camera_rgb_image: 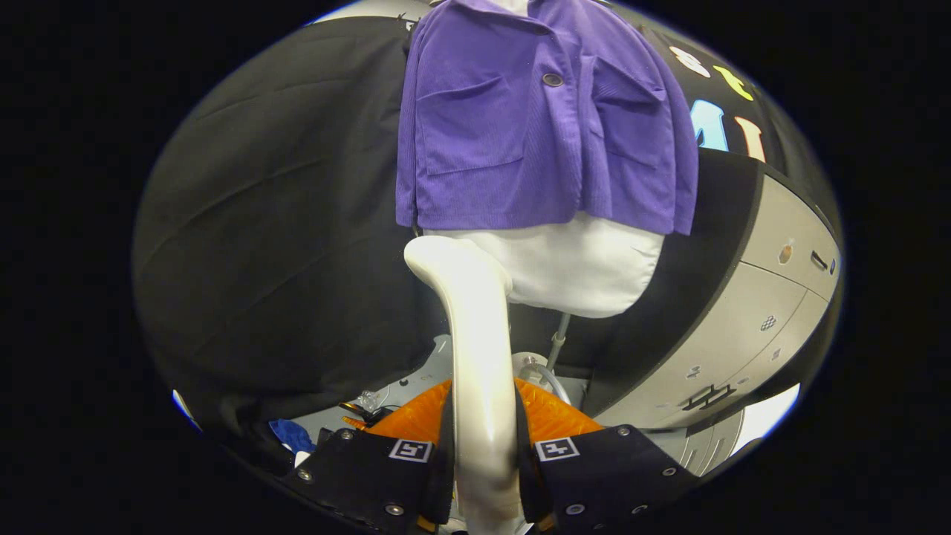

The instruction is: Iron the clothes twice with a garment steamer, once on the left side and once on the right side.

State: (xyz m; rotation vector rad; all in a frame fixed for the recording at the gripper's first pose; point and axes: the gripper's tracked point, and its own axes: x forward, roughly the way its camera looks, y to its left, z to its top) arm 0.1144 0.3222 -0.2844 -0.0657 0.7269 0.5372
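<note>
A purple corduroy jacket with two chest pockets hangs on a white mannequin torso, beyond the fingers. My gripper is shut on the cream handle of the garment steamer, which rises between the fingers. The steamer's head curves up and sits just below the jacket's lower hem, on its left side, close to the torso. Whether the head touches the fabric I cannot tell.
A grey cabinet with flat panels stands to the right of the mannequin. A thin pole holds the torso up from a base behind the fingers. Small clutter, including a blue item, lies low to the left.
</note>
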